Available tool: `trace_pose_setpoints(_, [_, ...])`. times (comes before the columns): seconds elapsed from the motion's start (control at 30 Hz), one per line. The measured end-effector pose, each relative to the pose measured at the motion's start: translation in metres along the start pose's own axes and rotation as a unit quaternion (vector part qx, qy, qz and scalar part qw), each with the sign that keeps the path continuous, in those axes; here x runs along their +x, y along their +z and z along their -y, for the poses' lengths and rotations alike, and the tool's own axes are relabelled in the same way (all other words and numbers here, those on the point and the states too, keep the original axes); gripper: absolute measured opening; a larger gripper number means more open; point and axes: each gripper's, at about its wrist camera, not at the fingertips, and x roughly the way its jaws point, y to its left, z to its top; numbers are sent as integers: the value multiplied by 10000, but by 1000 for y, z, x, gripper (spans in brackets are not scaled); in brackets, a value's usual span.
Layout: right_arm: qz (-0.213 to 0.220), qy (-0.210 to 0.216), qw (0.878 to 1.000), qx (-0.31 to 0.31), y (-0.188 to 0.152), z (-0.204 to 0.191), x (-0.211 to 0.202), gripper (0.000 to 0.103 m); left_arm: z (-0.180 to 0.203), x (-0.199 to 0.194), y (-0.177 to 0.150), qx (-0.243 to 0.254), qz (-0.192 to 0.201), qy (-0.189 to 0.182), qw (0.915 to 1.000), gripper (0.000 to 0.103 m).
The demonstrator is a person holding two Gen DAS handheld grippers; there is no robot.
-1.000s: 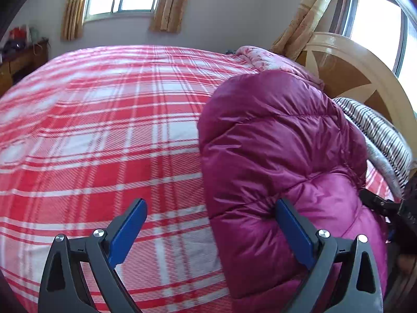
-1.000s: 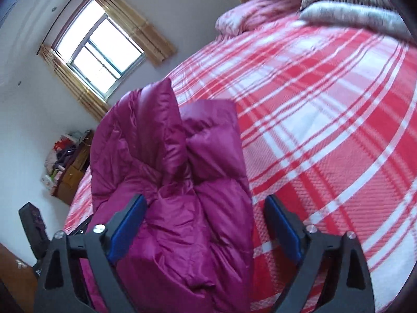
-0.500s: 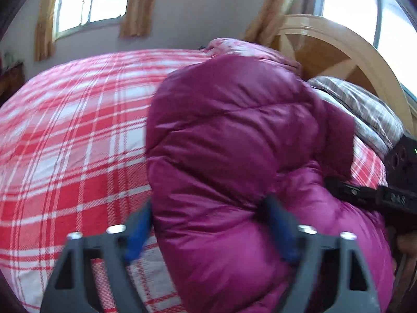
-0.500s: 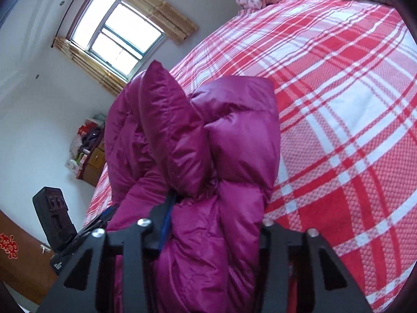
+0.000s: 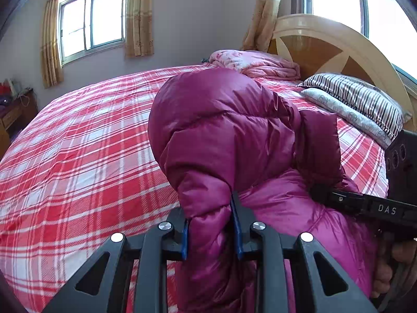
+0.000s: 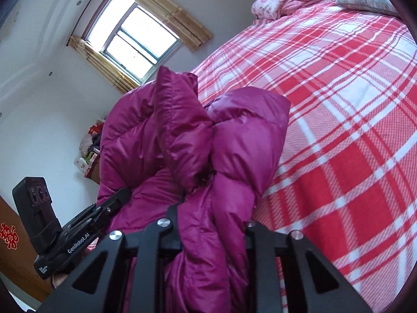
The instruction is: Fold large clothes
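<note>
Both claws, wide open a second ago, are closing on the puffy magenta down jacket [image 5: 229,135], the left claw [image 5: 210,230] at six o'clock and the right claw [image 6: 212,230] likewise, so lifting its edge off the red plaid bed [image 5: 78,143] can begin.

The jacket [image 5: 229,135] lies bunched on the bed [image 5: 78,156], near its front edge. In the left wrist view the left hand-held gripper [image 5: 211,234] is closing on a jacket fold at the jacket's left, and the right hand-held gripper [image 6: 211,237] is closing on another at its right. Behind the jacket, pillows [image 5: 359,104] and a quilt [image 5: 260,62] lie against the headboard [image 5: 338,49]. A window [image 5: 91,18] is in the far wall.
</note>
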Motion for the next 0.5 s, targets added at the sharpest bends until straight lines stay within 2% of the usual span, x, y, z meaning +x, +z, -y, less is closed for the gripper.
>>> trace_pose_setpoints(0.37, [-358,60,9969,-694,-34,-56,28,24,-45,-52,-36,-601,-24,265,9978,25])
trace_pose_setpoints(0.5, [-459,135,9959,-771,-40,-68,36,24,-56,-67,-42,-711,21,336,9969,24])
